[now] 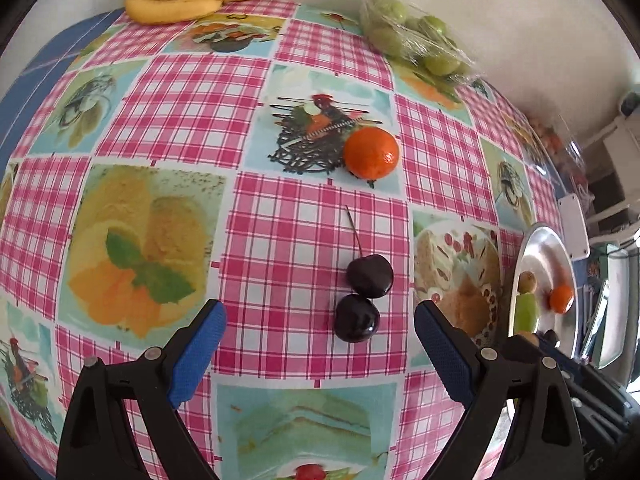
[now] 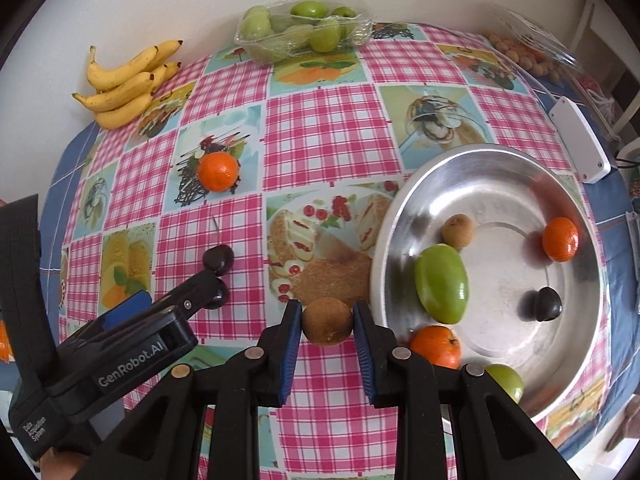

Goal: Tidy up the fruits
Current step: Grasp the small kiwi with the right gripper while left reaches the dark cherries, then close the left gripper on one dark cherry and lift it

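Two dark cherries (image 1: pixel 362 296) lie touching each other on the checked bench (image 1: pixel 280 240), between and just ahead of the spread fingers of the left tongs (image 1: pixel 320 320), which hold nothing. Right tongs (image 2: pixel 327 322) are closed on a round brown fruit (image 2: pixel 327 321), positioned above the bench just beside the rim of the metal tray (image 2: pixel 500 160). Tray contents: a large green fruit (image 2: pixel 442 283), a brown fruit, two oranges, a dark cherry, a smaller green fruit. One orange (image 1: pixel 371 153) remains on the bench beyond the cherries. Bananas (image 2: pixel 124 86) lie at the far edge.
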The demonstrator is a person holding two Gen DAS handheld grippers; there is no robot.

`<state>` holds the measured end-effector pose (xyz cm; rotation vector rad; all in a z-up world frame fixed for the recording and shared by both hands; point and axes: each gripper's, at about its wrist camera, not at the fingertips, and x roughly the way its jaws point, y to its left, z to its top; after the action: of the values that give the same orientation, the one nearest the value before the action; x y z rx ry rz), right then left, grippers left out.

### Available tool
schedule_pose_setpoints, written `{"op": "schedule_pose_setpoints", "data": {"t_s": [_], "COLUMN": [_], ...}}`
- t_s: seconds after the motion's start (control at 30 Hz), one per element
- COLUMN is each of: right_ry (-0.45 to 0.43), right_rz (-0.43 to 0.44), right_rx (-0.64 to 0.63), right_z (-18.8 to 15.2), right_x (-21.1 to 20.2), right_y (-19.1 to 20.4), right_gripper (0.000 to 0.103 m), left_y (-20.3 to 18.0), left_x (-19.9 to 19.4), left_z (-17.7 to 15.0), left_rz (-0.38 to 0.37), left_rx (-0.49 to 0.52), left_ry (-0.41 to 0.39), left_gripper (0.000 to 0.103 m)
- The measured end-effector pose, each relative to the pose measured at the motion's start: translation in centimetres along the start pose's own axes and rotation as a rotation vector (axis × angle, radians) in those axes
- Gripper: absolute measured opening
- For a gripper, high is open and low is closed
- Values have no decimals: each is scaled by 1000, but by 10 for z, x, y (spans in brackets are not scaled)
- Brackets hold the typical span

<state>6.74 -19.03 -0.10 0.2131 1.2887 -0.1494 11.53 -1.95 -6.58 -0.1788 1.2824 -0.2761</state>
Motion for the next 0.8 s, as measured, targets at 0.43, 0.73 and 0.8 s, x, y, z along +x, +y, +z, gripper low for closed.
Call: {"op": "schedule_pose_setpoints", "data": {"t_s": [0.43, 0.73, 0.8], "right_ry": [9, 2, 1], "right_rz": [26, 46, 47], "right_rx": [76, 73, 76], "right_z": [-1, -1, 0], "right_x": [-4, -8, -9], "right_y": [-33, -32, -33], "right_gripper": [28, 28, 28], "left_y": [-20, -16, -14], "left_x": [14, 10, 9], "left_z": [5, 2, 2], "left_rz": [0, -24, -30], "left_rx": [84, 72, 63], "left_ry": [17, 3, 4], "left_gripper": [70, 29, 26]}}
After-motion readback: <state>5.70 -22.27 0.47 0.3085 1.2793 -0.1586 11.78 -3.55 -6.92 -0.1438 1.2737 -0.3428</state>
